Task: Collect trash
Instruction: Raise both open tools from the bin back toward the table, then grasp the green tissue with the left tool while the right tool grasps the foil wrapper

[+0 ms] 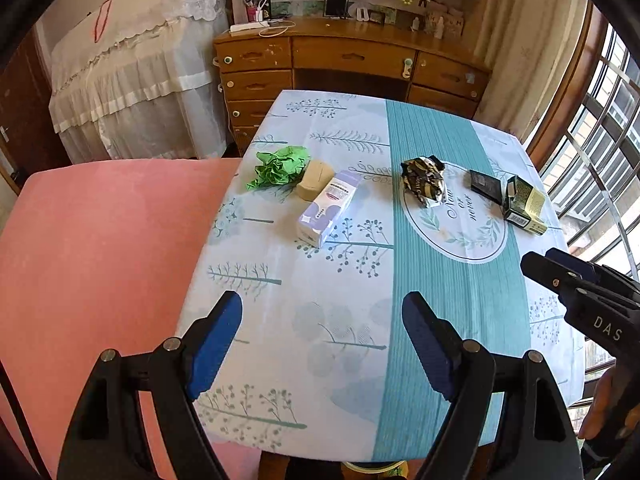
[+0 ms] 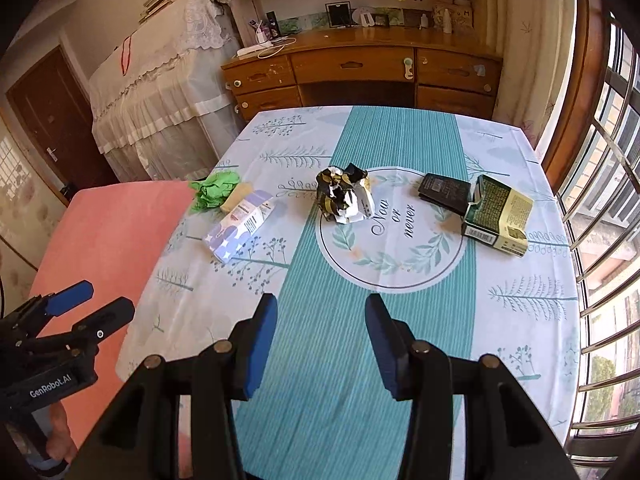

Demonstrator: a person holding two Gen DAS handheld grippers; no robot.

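Both grippers hung over the near edge of the surface (image 2: 520, 148), and both were empty. Left gripper (image 1: 322, 344) had its blue pads (image 1: 216, 344) spread wide, with only the tablecloth showing between them. Right gripper (image 2: 321, 346) was open too, but not as wide, and it touched nothing.

Trash lay in a row across the middle of the surface. Seen from the right wrist camera, a crumpled black, gold and white wrapper (image 2: 344, 194) sat at about 12 o'clock from the right gripper, on the rim of the round picture with words. At about 1 o'clock lay a green and cream carton (image 2: 498, 214) on its side with its top flap open; I could not tell what was inside it. A small flat black box (image 2: 442, 192) lay touching its left side. At about 11 o'clock lay a white and purple box (image 2: 240, 224), shut, on its side. Just behind it were a tan block (image 2: 238, 196) and a crumpled green paper (image 2: 214, 190), close together near the left edge.

A pink cover (image 2: 100, 240) lay at 9 o'clock, beside the surface. A wooden desk with drawers (image 2: 360, 68) stood behind it.
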